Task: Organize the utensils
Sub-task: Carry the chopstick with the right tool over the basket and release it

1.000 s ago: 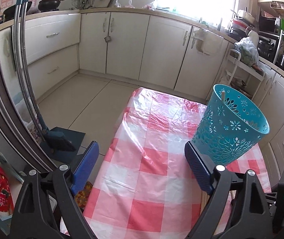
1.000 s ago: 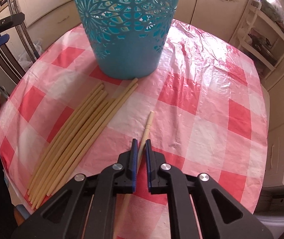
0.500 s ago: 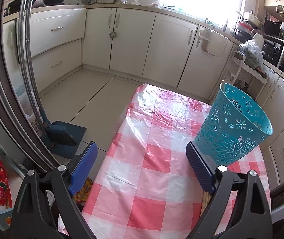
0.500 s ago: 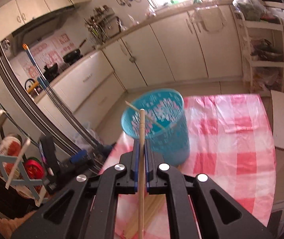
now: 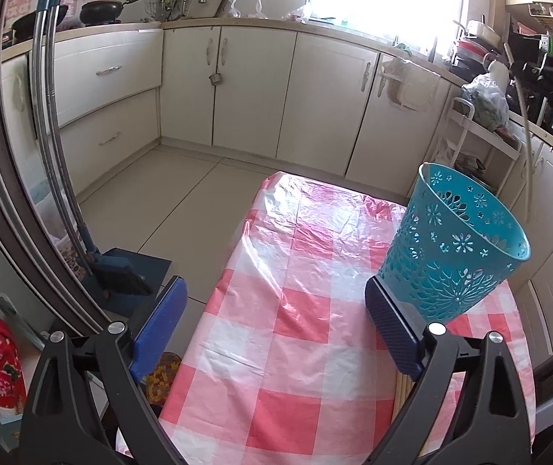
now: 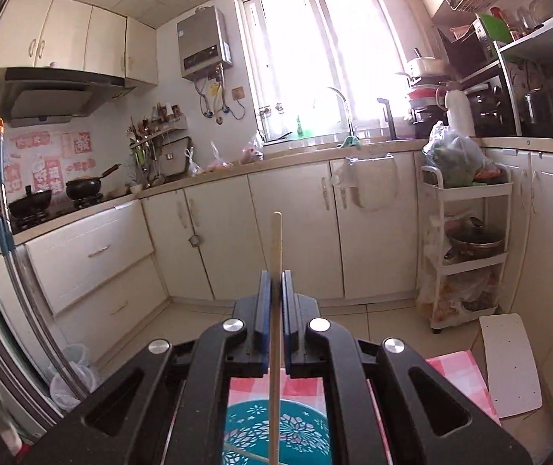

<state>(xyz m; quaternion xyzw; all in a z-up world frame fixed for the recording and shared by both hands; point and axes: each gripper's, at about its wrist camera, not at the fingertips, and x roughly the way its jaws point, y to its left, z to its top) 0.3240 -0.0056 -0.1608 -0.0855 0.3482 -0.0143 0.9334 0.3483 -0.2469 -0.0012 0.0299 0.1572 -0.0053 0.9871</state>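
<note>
The table (image 5: 284, 333) carries a pink-and-white checked plastic cover. On its right side stands the basket (image 5: 454, 244), a teal plastic container tapering toward its base, with pierced flower cut-outs in its wall. The left tool (image 5: 276, 317) hangs above the table with its blue pads wide apart and nothing between them. The right tool (image 6: 275, 283) is clenched on one chopstick (image 6: 276, 240), a slim, pale wooden stick, directly above the basket's mouth.
</note>
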